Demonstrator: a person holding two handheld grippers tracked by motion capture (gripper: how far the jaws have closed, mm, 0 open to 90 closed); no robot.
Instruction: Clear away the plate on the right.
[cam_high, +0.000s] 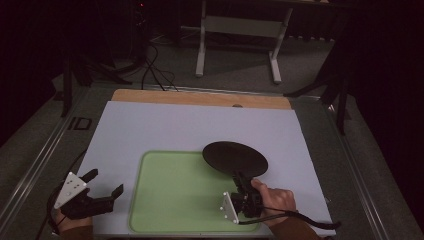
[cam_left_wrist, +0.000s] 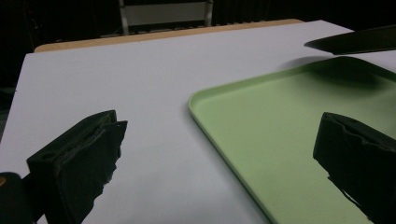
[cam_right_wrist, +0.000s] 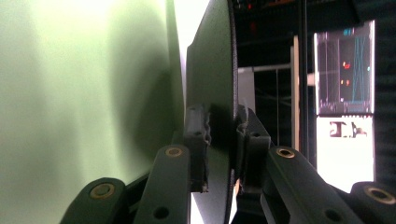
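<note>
Behind the right gripper (cam_high: 240, 179), black plate's (cam_high: 235, 158) near rim, hidden

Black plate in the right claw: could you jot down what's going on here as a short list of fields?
held thing: black plate, clamped at its near rim
holder: right claw, shut on the plate's edge
plate position: lifted, over the far right corner of the green tray
other claw: left claw, open, nothing between its jaws, at the tray's left
surface: pale sheet under the tray, on a wooden table
</note>
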